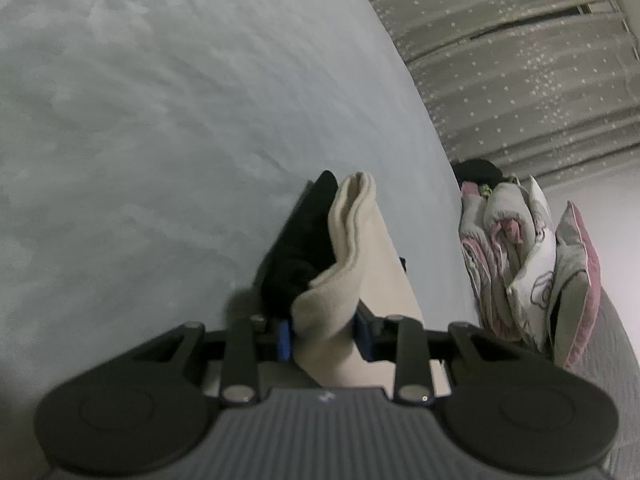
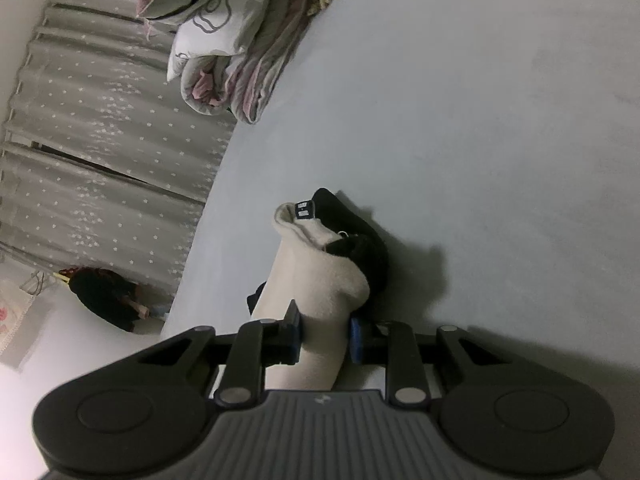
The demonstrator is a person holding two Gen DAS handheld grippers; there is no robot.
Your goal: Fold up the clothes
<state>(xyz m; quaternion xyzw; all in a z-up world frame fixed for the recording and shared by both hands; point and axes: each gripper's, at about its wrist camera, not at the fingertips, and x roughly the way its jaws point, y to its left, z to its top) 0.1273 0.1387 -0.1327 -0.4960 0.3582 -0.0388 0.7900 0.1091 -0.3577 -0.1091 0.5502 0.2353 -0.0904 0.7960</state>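
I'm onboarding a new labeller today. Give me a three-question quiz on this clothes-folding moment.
1. True or false: the left hand-held gripper is empty.
2. What does the right hand-held gripper clamp: (a) pillow, (b) cream garment, (c) curtain?
3. What lies stacked at the bed's edge?

Key: 1 false, it grips the cream garment; 2 b; 3 folded bedding and pillows.

The left gripper (image 1: 323, 334) is clamped on the garment (image 1: 344, 264); the right gripper (image 2: 326, 334) is likewise clamped on it, both held above the bed.
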